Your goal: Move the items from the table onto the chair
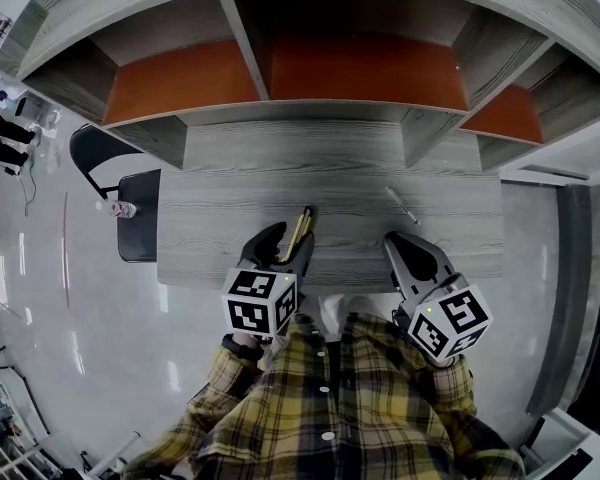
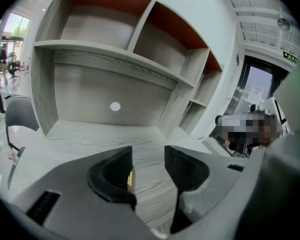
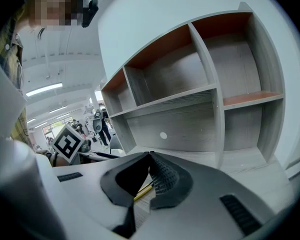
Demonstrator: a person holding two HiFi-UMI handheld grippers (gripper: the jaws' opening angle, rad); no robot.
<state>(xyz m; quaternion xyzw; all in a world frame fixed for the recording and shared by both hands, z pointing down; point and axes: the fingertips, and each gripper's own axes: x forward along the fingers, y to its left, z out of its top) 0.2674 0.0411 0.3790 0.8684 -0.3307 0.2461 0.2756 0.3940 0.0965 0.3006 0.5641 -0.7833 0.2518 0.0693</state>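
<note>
A yellow pencil (image 1: 299, 233) lies on the grey wooden desk (image 1: 220, 218) near its front edge. My left gripper (image 1: 291, 235) stands open around it, and the pencil rests close along one finger without being pressed. In the left gripper view the pencil (image 2: 131, 177) shows as a yellow sliver beside one jaw of the left gripper (image 2: 148, 156). A thin silver pen (image 1: 401, 205) lies at the desk's right. Just in front of that pen my right gripper (image 1: 393, 239) is shut with nothing in it. The right gripper view shows the right gripper (image 3: 150, 157) with jaws together and the pencil (image 3: 142, 190) beyond them.
A black chair (image 1: 132, 226) stands at the desk's left end, with a small bottle (image 1: 123, 209) on its seat. Open shelf compartments with orange backs (image 1: 365, 68) rise behind the desk. People stand far off at the left (image 1: 2, 133).
</note>
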